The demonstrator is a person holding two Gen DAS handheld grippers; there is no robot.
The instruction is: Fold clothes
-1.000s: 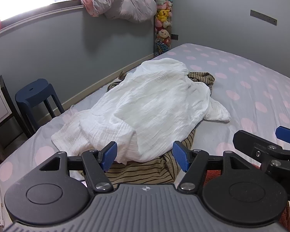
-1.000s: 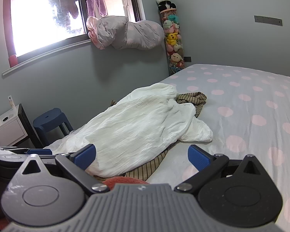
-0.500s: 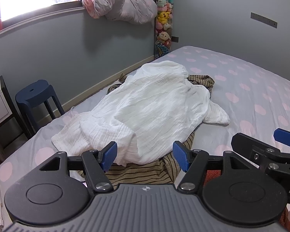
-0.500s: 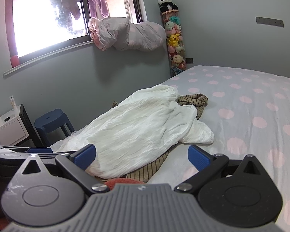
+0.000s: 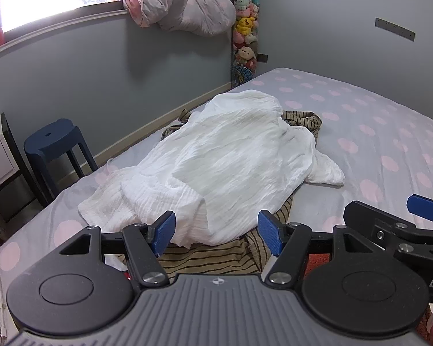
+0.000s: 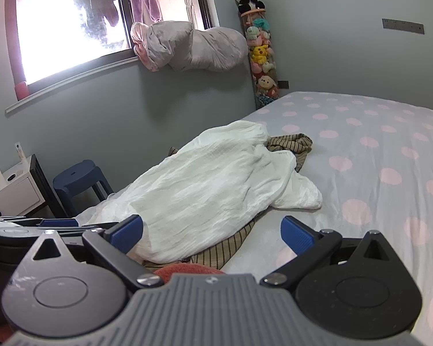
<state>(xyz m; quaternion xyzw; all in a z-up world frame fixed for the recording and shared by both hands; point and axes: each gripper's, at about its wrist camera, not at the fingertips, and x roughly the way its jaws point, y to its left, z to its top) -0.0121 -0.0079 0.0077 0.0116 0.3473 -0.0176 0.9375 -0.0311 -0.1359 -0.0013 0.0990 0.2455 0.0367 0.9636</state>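
Note:
A crumpled white garment (image 5: 228, 167) (image 6: 213, 184) lies in a heap on the bed, on top of a tan garment with dark stripes (image 5: 216, 256) (image 6: 291, 142). A bit of red-orange cloth (image 6: 187, 271) shows at the heap's near edge. My left gripper (image 5: 216, 232) is open, hovering just before the heap's near end with nothing between its blue pads. My right gripper (image 6: 212, 232) is open too, to the right of the left one and empty. Its arm (image 5: 395, 225) shows at the right of the left wrist view.
The bed (image 5: 375, 132) (image 6: 375, 155) has a grey sheet with pink dots, bare to the right of the heap. A dark blue stool (image 5: 53, 144) and a white nightstand (image 6: 11, 190) stand left of the bed. A rolled duvet (image 5: 182, 8) sits on the windowsill; plush toys (image 6: 258, 49) hang in the corner.
Both grippers have tilted slightly, so the heap and the room sit a little lower in both views. The clothes have not moved and both grippers stay open.

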